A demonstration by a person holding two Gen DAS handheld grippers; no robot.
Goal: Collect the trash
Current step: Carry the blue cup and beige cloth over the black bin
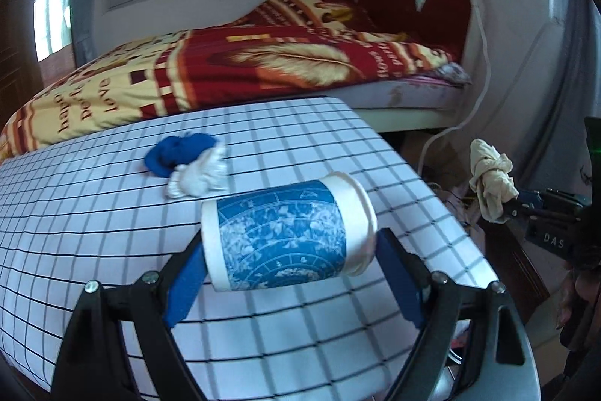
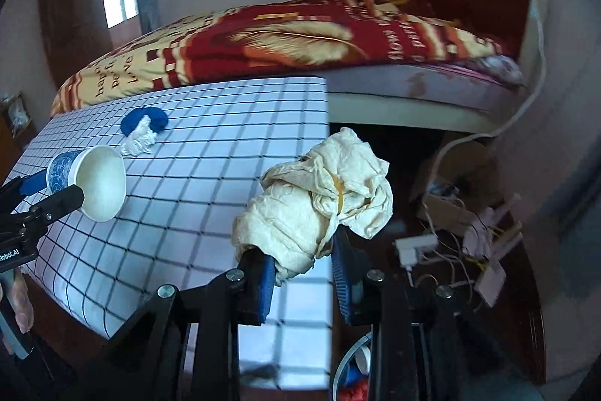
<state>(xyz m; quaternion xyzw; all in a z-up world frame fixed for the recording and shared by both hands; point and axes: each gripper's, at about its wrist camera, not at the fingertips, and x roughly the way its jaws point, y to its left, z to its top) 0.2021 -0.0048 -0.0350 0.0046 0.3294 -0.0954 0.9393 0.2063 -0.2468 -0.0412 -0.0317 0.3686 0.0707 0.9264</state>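
Observation:
My left gripper is shut on a white paper cup with a blue print, held sideways just above the checked table; the cup also shows in the right wrist view. My right gripper is shut on a crumpled cream tissue wad, held past the table's right edge; the wad shows in the left wrist view. A blue and white crumpled wad lies on the table behind the cup, and shows in the right wrist view.
A bed with a red and yellow quilt runs behind the table. On the floor to the right lie a cardboard box, cables and a white power strip. A bin rim with scraps shows below my right gripper.

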